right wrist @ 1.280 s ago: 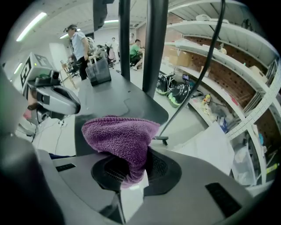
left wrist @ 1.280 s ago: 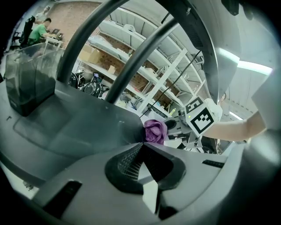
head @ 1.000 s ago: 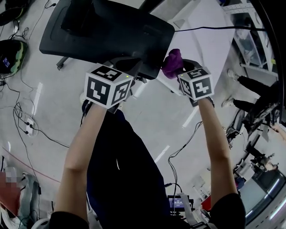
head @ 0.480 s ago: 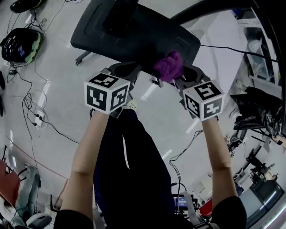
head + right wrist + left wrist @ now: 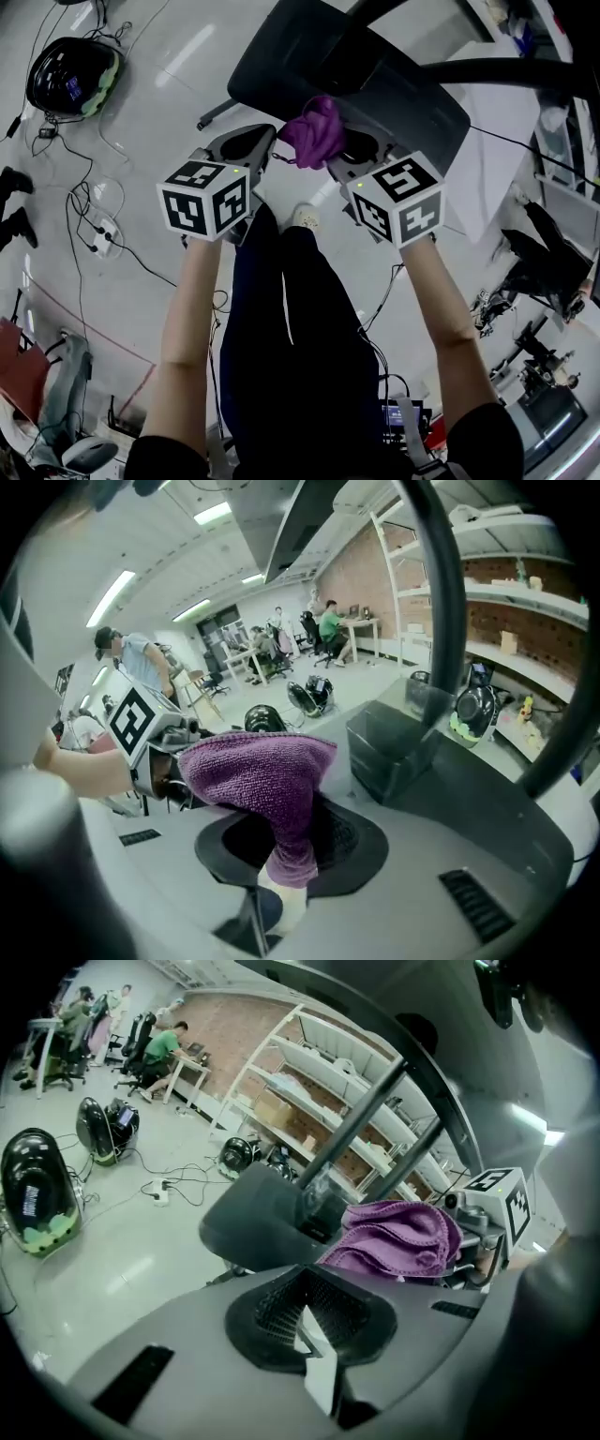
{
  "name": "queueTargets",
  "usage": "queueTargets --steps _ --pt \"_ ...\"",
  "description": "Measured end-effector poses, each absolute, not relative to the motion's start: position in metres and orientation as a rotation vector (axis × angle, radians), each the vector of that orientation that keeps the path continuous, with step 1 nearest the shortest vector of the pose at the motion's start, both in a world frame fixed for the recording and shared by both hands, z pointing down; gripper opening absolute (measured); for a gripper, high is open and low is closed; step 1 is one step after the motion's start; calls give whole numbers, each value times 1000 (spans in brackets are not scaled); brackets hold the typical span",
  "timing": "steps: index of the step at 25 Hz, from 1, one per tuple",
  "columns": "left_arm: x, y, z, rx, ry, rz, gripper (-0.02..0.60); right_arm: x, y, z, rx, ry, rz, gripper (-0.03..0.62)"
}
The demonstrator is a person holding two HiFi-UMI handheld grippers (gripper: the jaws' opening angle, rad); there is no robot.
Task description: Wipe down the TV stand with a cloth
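Pale floor (image 5: 131, 94) with loose cables (image 5: 80, 202) carries the dark TV stand (image 5: 375, 80), its flat base lying just ahead of the person's legs (image 5: 291, 309). The right tongs (image 5: 330, 155) pinch a purple cloth (image 5: 314, 131), which bunches over their tips at the base's near edge. Whether it touches the base is unclear. The left tongs (image 5: 261, 141) are pressed together with nothing between them, just beside the cloth and just off that same near edge.
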State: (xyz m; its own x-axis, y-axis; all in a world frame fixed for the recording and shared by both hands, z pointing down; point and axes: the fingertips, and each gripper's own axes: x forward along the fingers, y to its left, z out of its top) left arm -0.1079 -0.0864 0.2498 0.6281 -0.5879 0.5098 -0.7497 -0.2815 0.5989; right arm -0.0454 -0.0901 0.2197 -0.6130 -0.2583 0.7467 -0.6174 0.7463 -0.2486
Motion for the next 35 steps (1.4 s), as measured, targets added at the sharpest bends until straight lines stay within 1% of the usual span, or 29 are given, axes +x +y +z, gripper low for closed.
queueTargets --steps 8,13,17,24,35 --pt "-194 -101 254 1930 -1185 223 6 -134 -115 231 685 -2295 753 87" --pt "-214 -112 258 1928 -1208 244 6 -170 -133 251 699 -2295 781 87" --pt "-204 -117 265 1943 -1164 265 6 -170 -146 267 733 -2239 736 87" --pt "-173 -122 283 1977 -1075 312 6 -146 -164 274 867 -2193 834 87" --pt "-160 -121 287 1958 -1096 281 6 -134 -161 277 868 -2220 835 87"
